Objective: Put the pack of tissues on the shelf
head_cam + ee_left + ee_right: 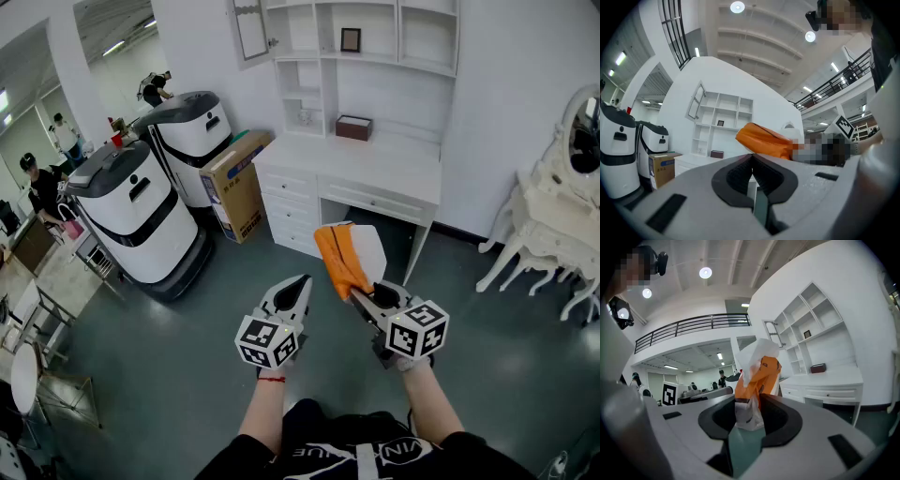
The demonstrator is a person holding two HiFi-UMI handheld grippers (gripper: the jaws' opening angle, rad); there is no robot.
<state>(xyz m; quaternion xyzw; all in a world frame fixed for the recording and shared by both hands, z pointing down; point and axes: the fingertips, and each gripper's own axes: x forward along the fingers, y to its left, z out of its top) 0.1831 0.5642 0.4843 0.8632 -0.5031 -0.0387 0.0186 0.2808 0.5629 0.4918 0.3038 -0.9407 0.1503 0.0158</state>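
Note:
An orange and white pack of tissues is clamped in my right gripper, held up in the air in front of the white desk. In the right gripper view the pack of tissues stands upright between the two pads. My left gripper is beside it on the left, shut with nothing in it; its pads meet in the left gripper view, where the tissue pack shows beyond them. The white shelf unit rises above the desk, still well ahead.
A small dark box sits on the desk top. A cardboard box and two large white machines stand left of the desk. An ornate white dressing table is at right. People stand in the far left background.

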